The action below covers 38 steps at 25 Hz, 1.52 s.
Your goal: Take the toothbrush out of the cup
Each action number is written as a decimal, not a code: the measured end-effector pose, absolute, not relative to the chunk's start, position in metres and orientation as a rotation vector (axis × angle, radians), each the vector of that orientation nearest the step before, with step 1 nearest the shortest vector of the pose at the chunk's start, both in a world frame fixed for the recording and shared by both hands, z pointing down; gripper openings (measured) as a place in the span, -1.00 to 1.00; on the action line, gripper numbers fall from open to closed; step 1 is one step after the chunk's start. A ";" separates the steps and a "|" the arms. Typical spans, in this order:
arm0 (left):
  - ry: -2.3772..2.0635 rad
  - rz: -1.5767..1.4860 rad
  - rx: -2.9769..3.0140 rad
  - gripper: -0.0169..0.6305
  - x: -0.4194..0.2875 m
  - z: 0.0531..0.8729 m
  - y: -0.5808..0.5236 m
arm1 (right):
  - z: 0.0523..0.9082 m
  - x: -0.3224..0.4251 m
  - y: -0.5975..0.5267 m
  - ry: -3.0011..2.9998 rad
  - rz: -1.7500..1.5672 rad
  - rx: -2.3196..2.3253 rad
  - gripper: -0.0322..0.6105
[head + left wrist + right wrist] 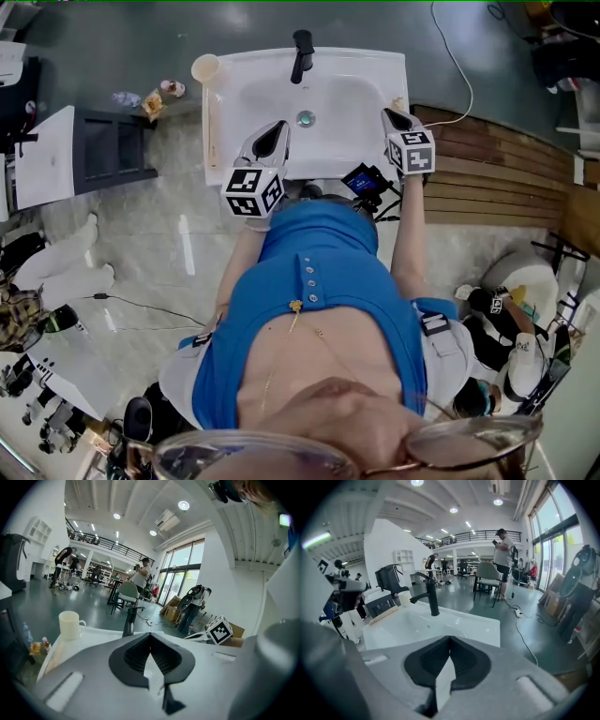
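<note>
A cream cup (204, 67) stands on the back left corner of the white sink (370, 70); it also shows in the left gripper view as the cup (70, 625). No toothbrush stands in it. A long pale beige stick (213, 122), perhaps the toothbrush, lies along the sink's left rim. My left gripper (277, 127) hovers over the basin's front left, jaws shut and empty (150, 634). My right gripper (389, 112) is over the sink's right rim, also shut with nothing in it (450, 638).
A black faucet (302, 54) rises at the back of the basin, with the drain (306, 119) below it. A dark cabinet (112, 145) stands to the left, wooden slats (497, 169) to the right. People and a chair (487, 581) are far behind.
</note>
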<state>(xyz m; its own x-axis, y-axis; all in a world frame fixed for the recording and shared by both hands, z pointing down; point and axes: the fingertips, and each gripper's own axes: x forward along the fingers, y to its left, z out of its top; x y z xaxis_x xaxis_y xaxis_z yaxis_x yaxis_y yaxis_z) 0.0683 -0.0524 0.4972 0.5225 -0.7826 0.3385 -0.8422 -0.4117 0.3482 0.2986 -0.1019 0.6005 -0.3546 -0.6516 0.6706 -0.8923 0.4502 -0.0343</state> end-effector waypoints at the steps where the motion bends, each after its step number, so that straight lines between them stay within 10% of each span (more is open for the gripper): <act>1: -1.321 0.169 2.291 -0.94 0.069 0.498 -0.053 | 0.598 0.292 -0.102 -2.141 0.527 1.261 -0.89; 38: -1.154 0.185 2.452 -0.94 0.110 0.481 -0.039 | 0.492 0.136 -0.045 -2.706 0.122 0.607 -0.89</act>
<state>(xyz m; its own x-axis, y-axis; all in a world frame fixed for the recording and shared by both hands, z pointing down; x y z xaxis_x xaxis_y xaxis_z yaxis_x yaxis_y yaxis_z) 0.1104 -0.0393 0.4812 0.6463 -0.7046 0.2929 -0.7609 -0.5659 0.3176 0.1362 -0.0454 0.4916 -0.8415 -0.3968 0.3666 -0.4281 0.9037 -0.0046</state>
